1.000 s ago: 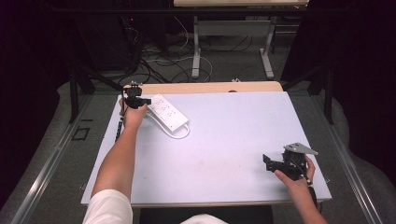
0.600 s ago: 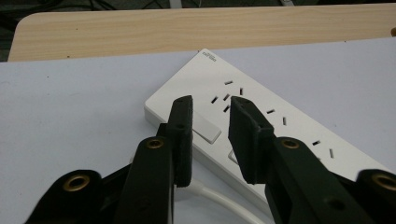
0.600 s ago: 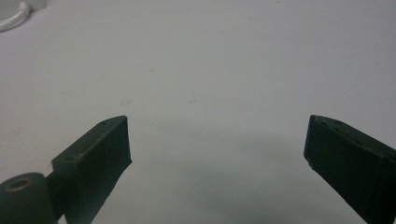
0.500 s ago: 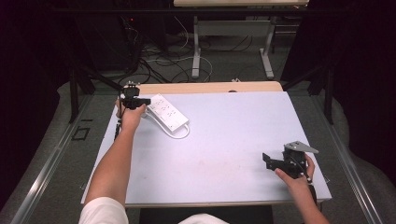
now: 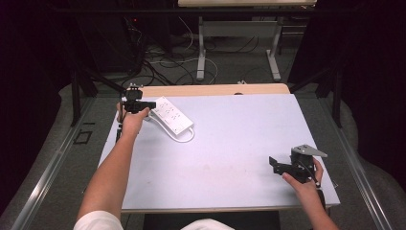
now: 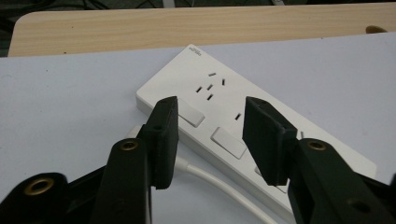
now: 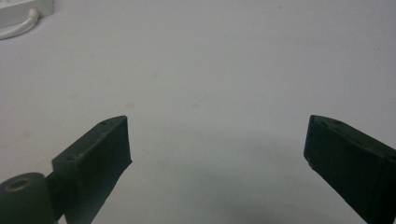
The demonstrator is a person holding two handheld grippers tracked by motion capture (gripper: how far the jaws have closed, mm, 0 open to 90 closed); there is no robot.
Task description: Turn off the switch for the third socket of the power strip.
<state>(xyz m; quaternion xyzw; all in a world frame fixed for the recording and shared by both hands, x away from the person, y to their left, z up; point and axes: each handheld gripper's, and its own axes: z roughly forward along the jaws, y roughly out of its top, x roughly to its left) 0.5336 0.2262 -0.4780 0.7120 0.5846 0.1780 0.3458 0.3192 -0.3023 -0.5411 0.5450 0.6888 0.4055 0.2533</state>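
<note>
One white plastic power strip (image 5: 171, 116) with white cord, far left on pale grey surface (image 5: 230, 143). Left gripper (image 6: 210, 128) above it, fingers apart; right gripper (image 7: 217, 140) well apart, fingers wide.

A small grey mark on the power strip (image 6: 201, 88); too small to read.

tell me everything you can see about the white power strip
The power strip is a long white slab, plastic by its look, lying flat on the pale table near its far left corner, set at a slant. Its top carries groups of dark socket slots, rectangular white rocker switches and a small grey mark at one end. A white cable leaves one end and loops beside it. The left claw hangs open just above its switches; whether it touches the strip cannot be told.
</note>
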